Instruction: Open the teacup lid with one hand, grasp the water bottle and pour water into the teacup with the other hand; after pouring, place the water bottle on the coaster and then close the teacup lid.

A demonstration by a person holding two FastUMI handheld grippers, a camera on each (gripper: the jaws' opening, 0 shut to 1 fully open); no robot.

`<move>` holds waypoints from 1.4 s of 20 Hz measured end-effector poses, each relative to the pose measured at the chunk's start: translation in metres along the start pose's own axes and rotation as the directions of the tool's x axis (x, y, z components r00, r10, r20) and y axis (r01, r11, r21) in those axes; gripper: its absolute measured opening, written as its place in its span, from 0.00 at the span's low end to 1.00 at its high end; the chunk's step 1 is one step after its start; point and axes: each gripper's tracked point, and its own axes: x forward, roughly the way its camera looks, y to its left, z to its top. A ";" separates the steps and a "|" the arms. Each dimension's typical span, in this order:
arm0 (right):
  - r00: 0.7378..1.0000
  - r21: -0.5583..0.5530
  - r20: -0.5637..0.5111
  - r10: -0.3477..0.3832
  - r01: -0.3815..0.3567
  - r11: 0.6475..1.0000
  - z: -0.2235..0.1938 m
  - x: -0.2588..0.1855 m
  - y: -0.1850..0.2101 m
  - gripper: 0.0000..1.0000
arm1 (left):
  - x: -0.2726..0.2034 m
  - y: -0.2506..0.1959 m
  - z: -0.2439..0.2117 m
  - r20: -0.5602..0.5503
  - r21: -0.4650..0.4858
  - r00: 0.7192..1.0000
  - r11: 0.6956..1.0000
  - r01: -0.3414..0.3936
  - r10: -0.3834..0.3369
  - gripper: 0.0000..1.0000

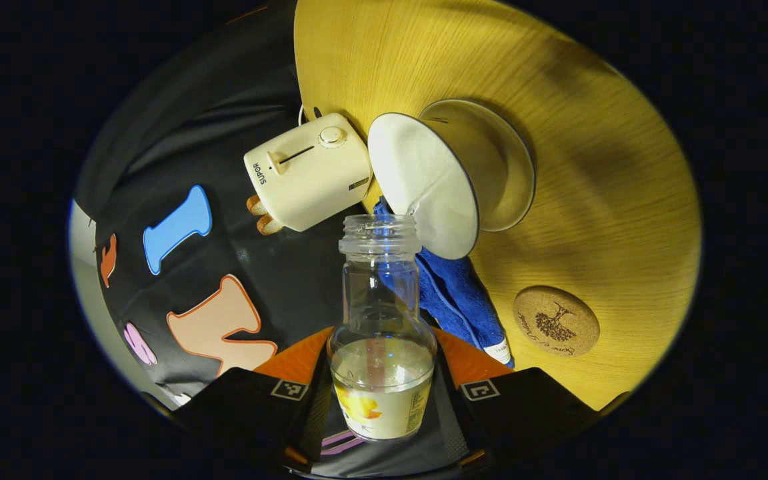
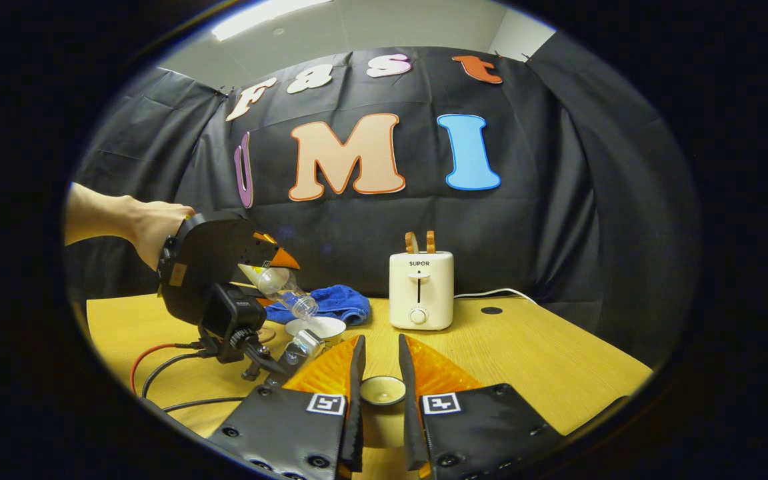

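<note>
Left gripper (image 1: pixel 382 393) clamps the tilted water bottle (image 1: pixel 382 333), mouth beside the teacup (image 1: pixel 451 180) rim. Right gripper (image 2: pixel 381 393) holds the lid (image 2: pixel 382 391) narrowly.

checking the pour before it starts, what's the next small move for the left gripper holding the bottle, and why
Probably tip a little further. The left gripper holds the clear plastic water bottle tilted, its open mouth beside the rim of the white ceramic teacup. The water has not reached the neck. The right gripper holds the small white teacup lid clear of the cup.
</note>
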 end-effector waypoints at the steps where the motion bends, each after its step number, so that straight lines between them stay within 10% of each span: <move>1: 1.000 0.000 0.000 0.000 0.000 1.000 0.000 0.000 0.000 0.27 | 0.000 0.001 -0.001 -0.001 0.002 1.000 1.000 0.000 0.000 0.67; 13: 1.000 0.000 0.000 0.003 -0.003 1.000 0.000 0.000 0.001 0.28 | -0.002 0.000 0.003 0.012 -0.016 1.000 1.000 -0.009 0.009 0.67; 20: 1.000 0.000 0.001 0.002 -0.002 1.000 0.000 0.000 0.001 0.27 | 0.001 -0.017 0.005 0.056 -0.285 0.998 0.958 0.016 0.000 0.67; 23: 1.000 -0.001 0.001 0.002 -0.002 1.000 0.000 0.000 0.002 0.27 | -0.003 -0.015 0.004 0.090 -0.479 0.996 0.878 0.028 0.017 0.67; 28: 1.000 -0.002 0.001 -0.010 0.010 1.000 -0.001 -0.001 -0.002 0.27 | -0.014 0.006 0.017 0.178 -0.860 0.968 0.506 0.065 0.179 0.68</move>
